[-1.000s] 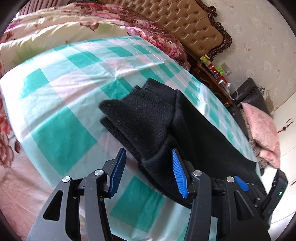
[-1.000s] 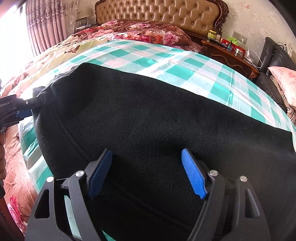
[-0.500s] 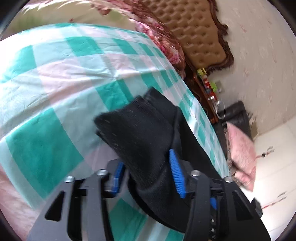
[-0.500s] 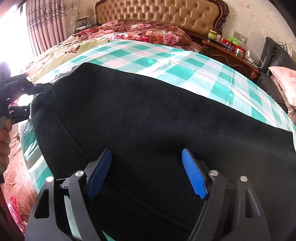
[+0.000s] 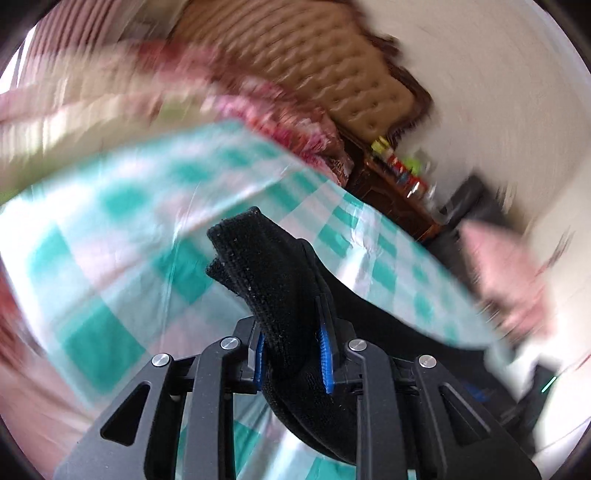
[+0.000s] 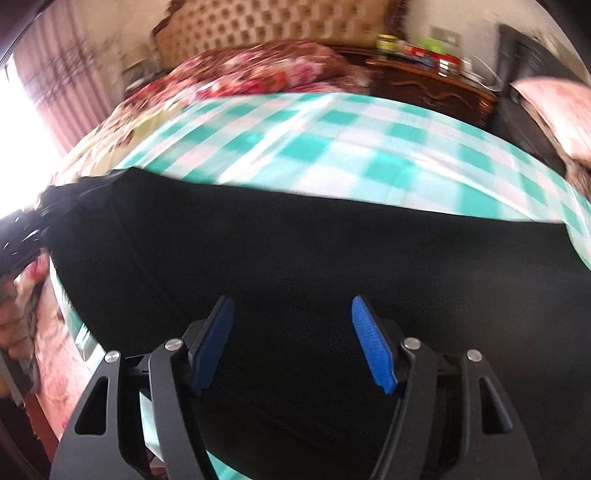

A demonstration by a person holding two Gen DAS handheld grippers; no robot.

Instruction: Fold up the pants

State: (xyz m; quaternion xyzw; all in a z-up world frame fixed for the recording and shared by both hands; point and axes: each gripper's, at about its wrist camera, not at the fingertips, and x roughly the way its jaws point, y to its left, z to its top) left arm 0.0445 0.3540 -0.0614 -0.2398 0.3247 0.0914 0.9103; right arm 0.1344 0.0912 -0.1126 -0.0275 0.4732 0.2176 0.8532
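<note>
Black pants (image 6: 295, 240) lie spread across a green and white checked sheet (image 6: 332, 147) on a bed. In the left wrist view their leg ends (image 5: 258, 266) stick up out of my left gripper (image 5: 290, 332). Its jaws are closing, and the blue pads press on the bunched fabric, lifted off the sheet (image 5: 110, 240). My right gripper (image 6: 291, 321) hovers over the wide part of the pants. Its jaws are closing too, but the blue pads (image 6: 369, 347) stand well apart, with fabric below and between them. The left gripper (image 6: 26, 236) shows blurred at the far left, at the pants' end.
A tufted headboard (image 6: 258, 26) and a floral quilt (image 6: 266, 74) lie at the bed's far end. A wooden nightstand (image 6: 424, 88) with small items and a dark chair with a pink pillow (image 6: 554, 110) stand to the right. A person's hand (image 6: 11, 325) is at the left edge.
My left gripper closed on the pants' leg ends and lifted them off the sheet. The right gripper's jaws narrowed a little and it shifted over the fabric; both views are now blurred.
</note>
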